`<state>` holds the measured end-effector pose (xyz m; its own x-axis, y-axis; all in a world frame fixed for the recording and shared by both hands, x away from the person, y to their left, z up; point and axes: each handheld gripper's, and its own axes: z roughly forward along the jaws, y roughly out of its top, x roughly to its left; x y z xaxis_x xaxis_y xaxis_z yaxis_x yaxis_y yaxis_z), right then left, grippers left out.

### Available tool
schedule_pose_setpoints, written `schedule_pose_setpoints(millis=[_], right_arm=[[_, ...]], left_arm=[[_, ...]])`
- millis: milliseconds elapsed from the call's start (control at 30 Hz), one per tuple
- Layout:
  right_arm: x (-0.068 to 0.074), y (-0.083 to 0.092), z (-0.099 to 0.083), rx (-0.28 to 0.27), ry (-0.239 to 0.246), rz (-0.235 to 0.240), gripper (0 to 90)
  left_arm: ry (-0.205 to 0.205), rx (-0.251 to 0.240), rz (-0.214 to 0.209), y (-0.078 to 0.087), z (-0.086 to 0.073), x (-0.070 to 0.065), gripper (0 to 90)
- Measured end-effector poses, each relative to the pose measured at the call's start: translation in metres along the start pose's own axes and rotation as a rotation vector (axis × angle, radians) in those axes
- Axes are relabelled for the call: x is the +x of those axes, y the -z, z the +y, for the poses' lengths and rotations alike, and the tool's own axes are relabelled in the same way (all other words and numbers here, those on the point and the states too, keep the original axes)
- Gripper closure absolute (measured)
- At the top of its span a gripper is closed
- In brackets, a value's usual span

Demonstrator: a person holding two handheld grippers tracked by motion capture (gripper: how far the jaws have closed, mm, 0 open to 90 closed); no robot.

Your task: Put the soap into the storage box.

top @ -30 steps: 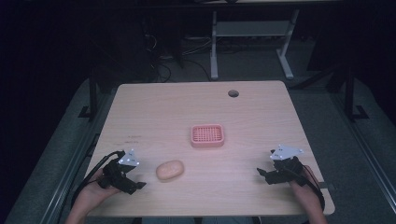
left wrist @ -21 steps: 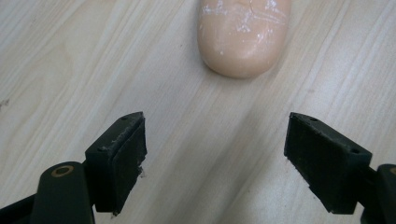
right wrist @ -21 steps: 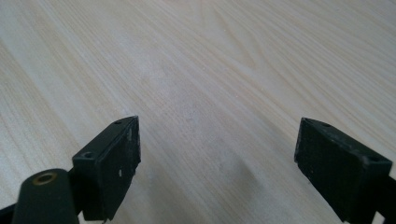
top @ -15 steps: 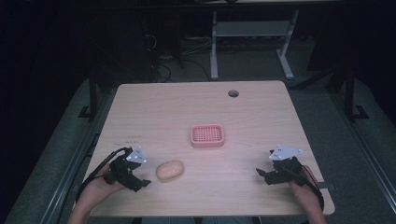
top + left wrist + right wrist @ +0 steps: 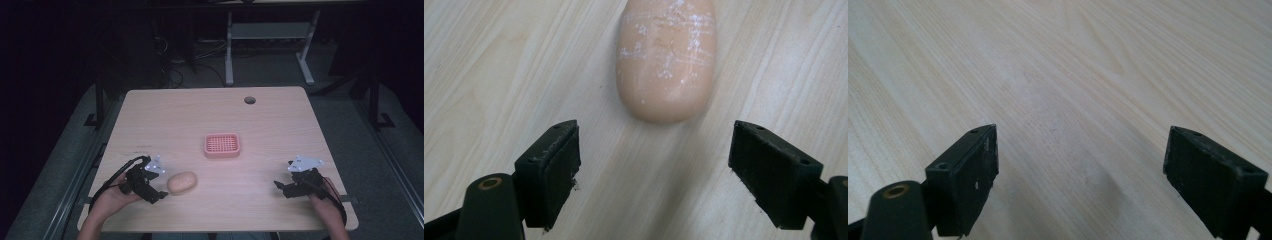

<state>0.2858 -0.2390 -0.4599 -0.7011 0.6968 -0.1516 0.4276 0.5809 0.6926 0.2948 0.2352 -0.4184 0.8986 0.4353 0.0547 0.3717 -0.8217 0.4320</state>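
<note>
A tan, potato-shaped lump (image 5: 182, 182) lies on the wooden table (image 5: 210, 115) near its front left. My left gripper (image 5: 159, 186) is open just left of it, jaws pointing at it. In the left gripper view the lump (image 5: 666, 60) lies a little ahead of the wide-apart jaws, with bare wood between the fingertips (image 5: 556, 165). A pink slotted tray (image 5: 222, 145) sits at the table's middle. My right gripper (image 5: 284, 186) rests open near the front right, and its own view shows bare wood between its jaws (image 5: 1083, 165).
A round cable hole (image 5: 249, 100) sits at the table's back right. Beyond the table stand the legs of a white frame (image 5: 230, 55) on a dark floor, with loose cables (image 5: 172, 75) back left.
My left gripper has slid right towards the tan lump and now sits close beside it. The right gripper has stayed where it was.
</note>
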Motion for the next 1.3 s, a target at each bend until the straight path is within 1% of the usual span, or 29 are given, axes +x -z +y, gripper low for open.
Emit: schedule_pose_setpoints(millis=[67, 200, 300, 333, 400, 433, 500, 633, 700, 867, 900, 967, 1100, 1133, 1300], right_arm=[[-0.001, 0.0, 0.0, -0.002, 0.006, -0.002, 13.8], [-0.001, 0.001, 0.0, -0.002, 0.01, -0.004, 13.8], [-0.001, 0.001, 0.0, -0.003, 0.01, -0.001, 13.8], [-0.001, 0.001, 0.0, -0.004, 0.011, -0.001, 13.8], [-0.001, 0.001, 0.0, -0.005, 0.01, -0.001, 13.8], [-0.001, 0.001, 0.0, -0.007, 0.007, -0.001, 13.8], [-0.001, 0.001, 0.0, -0.008, 0.007, -0.001, 13.8], [-0.001, 0.001, 0.0, -0.01, 0.006, -0.001, 13.8], [-0.001, 0.001, 0.0, -0.01, 0.007, -0.001, 13.8], [0.002, 0.001, 0.001, -0.006, 0.002, 0.003, 13.8], [0.002, 0.001, 0.001, -0.005, 0.002, 0.004, 13.8], [0.002, 0.001, 0.001, -0.006, 0.0, 0.003, 13.8], [0.001, 0.001, 0.0, -0.01, 0.002, 0.002, 13.8], [0.001, 0.001, 0.0, -0.009, 0.003, 0.003, 13.8], [0.001, 0.001, 0.0, -0.013, 0.002, 0.004, 13.8]], left_arm=[[0.002, 0.003, -0.006, -0.002, 0.002, 0.0, 20.4], [-0.006, 0.012, -0.016, -0.004, 0.006, -0.001, 20.4], [-0.008, 0.008, -0.017, -0.005, 0.009, -0.001, 20.3], [-0.016, 0.015, -0.016, -0.005, 0.01, -0.001, 20.4], [-0.022, 0.01, -0.017, -0.005, 0.013, -0.001, 20.3], [-0.016, 0.006, -0.018, -0.006, 0.014, -0.002, 20.3], [-0.025, 0.012, -0.02, -0.006, 0.017, -0.001, 20.3], [-0.036, 0.012, -0.02, -0.008, 0.019, -0.001, 20.3], [-0.035, 0.014, -0.025, -0.008, 0.02, -0.001, 20.3], [-0.039, 0.017, -0.032, -0.012, 0.023, -0.002, 20.3], [-0.036, 0.011, -0.033, -0.013, 0.024, -0.003, 20.3], [-0.049, 0.016, -0.036, -0.015, 0.026, -0.002, 20.3], [-0.046, 0.011, -0.046, -0.02, 0.031, -0.004, 20.3], [-0.054, 0.018, -0.048, -0.02, 0.032, -0.003, 20.4], [-0.058, 0.029, -0.057, -0.027, 0.037, -0.003, 20.3]])
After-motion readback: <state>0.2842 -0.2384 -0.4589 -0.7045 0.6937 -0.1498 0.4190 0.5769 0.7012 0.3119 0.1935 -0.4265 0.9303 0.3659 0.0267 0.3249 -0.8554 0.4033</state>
